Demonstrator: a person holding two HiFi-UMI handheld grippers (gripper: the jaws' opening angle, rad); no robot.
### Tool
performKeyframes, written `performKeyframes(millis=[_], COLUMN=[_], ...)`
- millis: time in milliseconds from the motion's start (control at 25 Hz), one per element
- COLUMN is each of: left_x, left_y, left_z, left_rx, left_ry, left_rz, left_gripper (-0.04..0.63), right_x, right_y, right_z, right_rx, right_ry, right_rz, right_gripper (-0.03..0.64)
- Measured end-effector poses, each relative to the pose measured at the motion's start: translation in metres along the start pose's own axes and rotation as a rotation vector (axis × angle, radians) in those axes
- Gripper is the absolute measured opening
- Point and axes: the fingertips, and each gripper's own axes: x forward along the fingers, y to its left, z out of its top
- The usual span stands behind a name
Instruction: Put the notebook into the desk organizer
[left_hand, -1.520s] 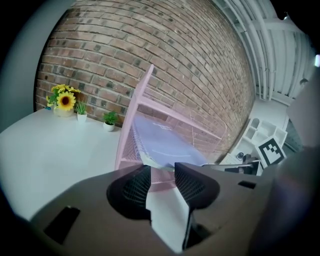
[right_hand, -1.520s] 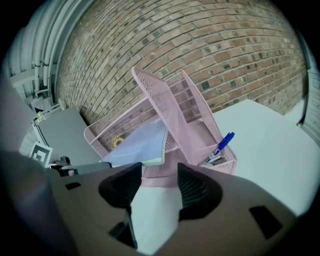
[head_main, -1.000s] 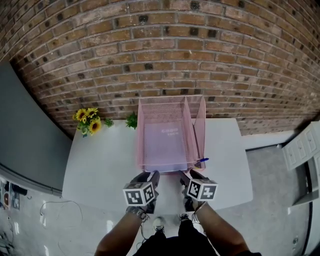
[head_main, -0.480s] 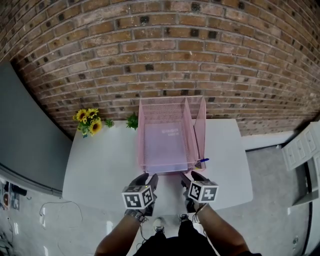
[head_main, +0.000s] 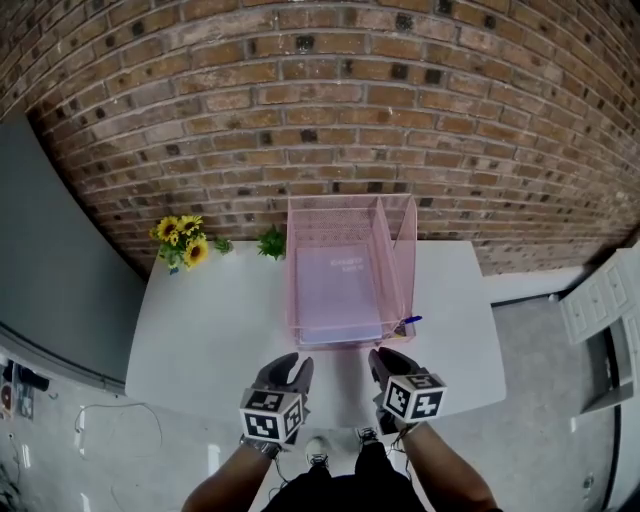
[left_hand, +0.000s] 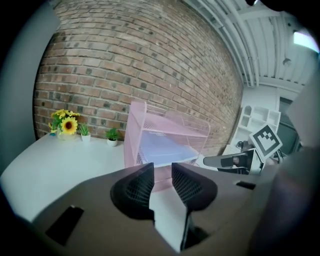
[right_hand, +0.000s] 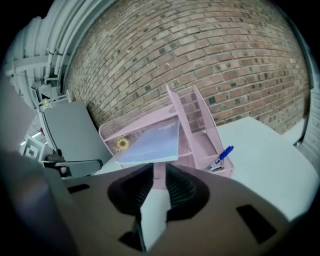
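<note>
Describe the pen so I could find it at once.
Below the brick wall stands a white table, with a pink mesh organizer at its middle. The pen pokes out of the organizer's low front compartment on the right. It alone is bright blue; the notebook beside it is pale lilac and lies flat.

- Notebook (head_main: 340, 290): cover print too small to read.
- Pen (head_main: 408, 321): lower end hidden behind organizer (head_main: 350, 215) mesh.
- Forearms (head_main: 225, 482): cut off at the head view's bottom edge.
- Left gripper view, right margin: blurred shape, unidentifiable.
</note>
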Motion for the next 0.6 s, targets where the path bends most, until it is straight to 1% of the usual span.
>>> performKeyframes(millis=[80, 160, 280, 480, 600], left_x=[-0.007, -0.013, -0.022, -0.038, -0.051], left_y=[-0.007, -0.015, -0.029, -0.064, -0.084], left_z=[0.008, 0.017, 0.027, 0.040, 0.045], left_rx=[0.035, 0.064, 0.097, 0.153, 0.192], left_ry=[-0.026, -0.052, -0.079, -0.157, -0.215], left_rz=[-0.027, -0.060, -0.112, -0.226, -0.241], left_gripper=[0.078, 0.044, 0.012, 0.006, 0.006], right_x=[-0.008, -0.019, -0.038, -0.073, -0.094], right_y=[0.014, 0.032, 0.056, 0.076, 0.079], right_z=[0.009, 0.020, 0.031, 0.038, 0.041], right_rx=[-0.030, -0.055, -0.101, -0.199, -0.250], right_ry=[-0.049, -0.104, -0.164, -0.201, -0.221], right_rz=[0.025, 0.078, 0.148, 0.191, 0.204], right_gripper=[0.004, 0.003, 0.003, 0.003, 0.003])
